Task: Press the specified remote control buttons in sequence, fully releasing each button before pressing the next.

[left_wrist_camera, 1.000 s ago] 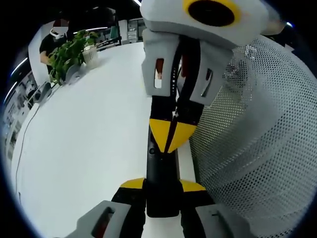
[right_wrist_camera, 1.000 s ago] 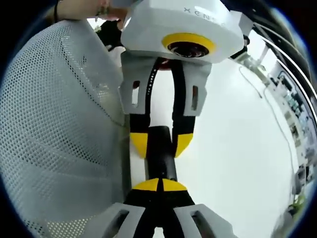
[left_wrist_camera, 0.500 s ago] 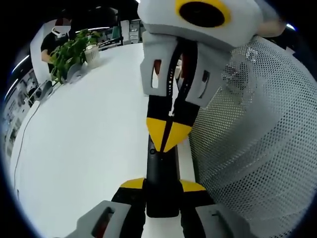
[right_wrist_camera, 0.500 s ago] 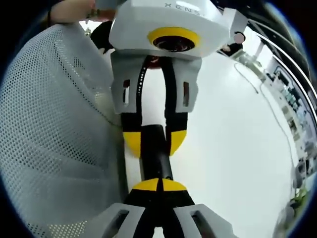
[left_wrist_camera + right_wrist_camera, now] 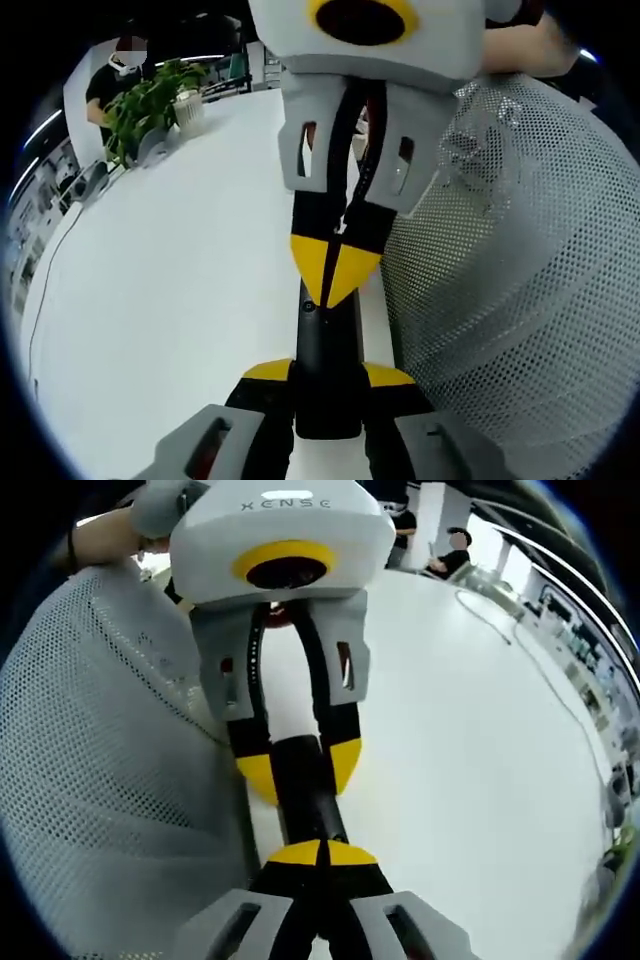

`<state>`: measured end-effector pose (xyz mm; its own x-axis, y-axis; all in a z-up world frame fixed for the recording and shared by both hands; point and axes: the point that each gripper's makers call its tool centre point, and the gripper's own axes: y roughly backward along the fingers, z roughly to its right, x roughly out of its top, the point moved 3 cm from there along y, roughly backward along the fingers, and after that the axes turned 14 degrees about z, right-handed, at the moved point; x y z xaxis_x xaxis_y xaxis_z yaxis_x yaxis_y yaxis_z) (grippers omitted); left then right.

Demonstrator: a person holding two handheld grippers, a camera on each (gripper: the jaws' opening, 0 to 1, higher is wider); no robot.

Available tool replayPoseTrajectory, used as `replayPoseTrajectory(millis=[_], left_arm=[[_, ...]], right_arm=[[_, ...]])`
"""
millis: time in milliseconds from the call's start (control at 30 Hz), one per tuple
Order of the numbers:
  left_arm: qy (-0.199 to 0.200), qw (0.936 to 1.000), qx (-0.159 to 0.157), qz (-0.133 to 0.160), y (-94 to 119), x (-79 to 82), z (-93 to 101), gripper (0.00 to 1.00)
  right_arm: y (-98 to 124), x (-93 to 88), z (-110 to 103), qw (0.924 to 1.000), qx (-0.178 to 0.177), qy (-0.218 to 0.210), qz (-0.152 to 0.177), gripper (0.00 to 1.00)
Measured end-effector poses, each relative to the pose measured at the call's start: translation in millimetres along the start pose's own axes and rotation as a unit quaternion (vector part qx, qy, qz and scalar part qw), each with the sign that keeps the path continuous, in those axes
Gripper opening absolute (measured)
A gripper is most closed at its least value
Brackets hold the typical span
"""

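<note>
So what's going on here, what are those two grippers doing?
A person holds a gripper in each hand over a white table. The left gripper has its jaws clamped around one end of a black remote control. The right gripper, its yellow tips shut together, rests those tips on the remote's top face, apparently pressing a button, though no buttons can be made out. A white mesh cover sits alongside.
</note>
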<state>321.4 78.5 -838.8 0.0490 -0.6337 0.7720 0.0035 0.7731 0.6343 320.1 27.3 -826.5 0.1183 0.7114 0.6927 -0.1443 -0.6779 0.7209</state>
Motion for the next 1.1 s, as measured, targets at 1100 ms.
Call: replayPoseTrajectory(millis=[1100], left_arm=[[0.013, 0.9998, 0.007, 0.014, 0.6, 0.0, -0.9, 0.25]], right_arm=[[-9.1, 2.5, 18.8, 0.9815, -0.019, -0.179, -0.064, 0.00]])
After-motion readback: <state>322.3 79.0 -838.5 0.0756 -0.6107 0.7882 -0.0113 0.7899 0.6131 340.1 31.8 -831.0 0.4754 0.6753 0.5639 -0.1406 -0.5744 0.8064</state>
